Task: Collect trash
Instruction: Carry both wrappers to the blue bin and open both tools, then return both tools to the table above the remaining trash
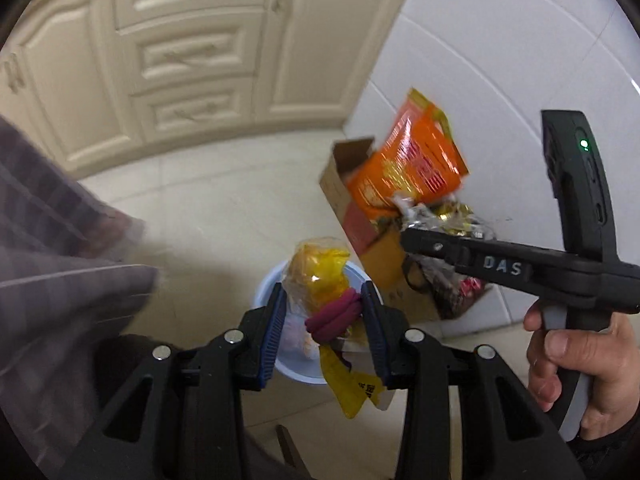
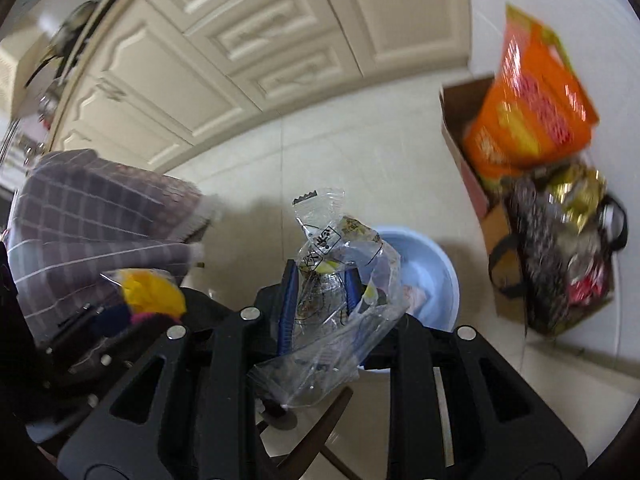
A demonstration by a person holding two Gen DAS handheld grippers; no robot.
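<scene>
Cream cabinets (image 1: 192,52) back the pale tiled floor (image 1: 224,216). A cardboard box (image 1: 340,184) stuffed with an orange bag (image 1: 412,164) stands by the wall. Below my tongs sits a light blue basin (image 2: 436,276). My left gripper (image 1: 324,316) pinches a yellow wrapper (image 1: 320,280) — my right gripper (image 2: 320,292) clamps a clear plastic wrapper (image 2: 336,308).

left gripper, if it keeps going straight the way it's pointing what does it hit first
Most likely the light blue basin on the floor: it lies right beyond the left gripper, which is shut on a yellow wrapper bundle. That bundle would touch first. Depth is hard to judge through the fisheye.
</scene>
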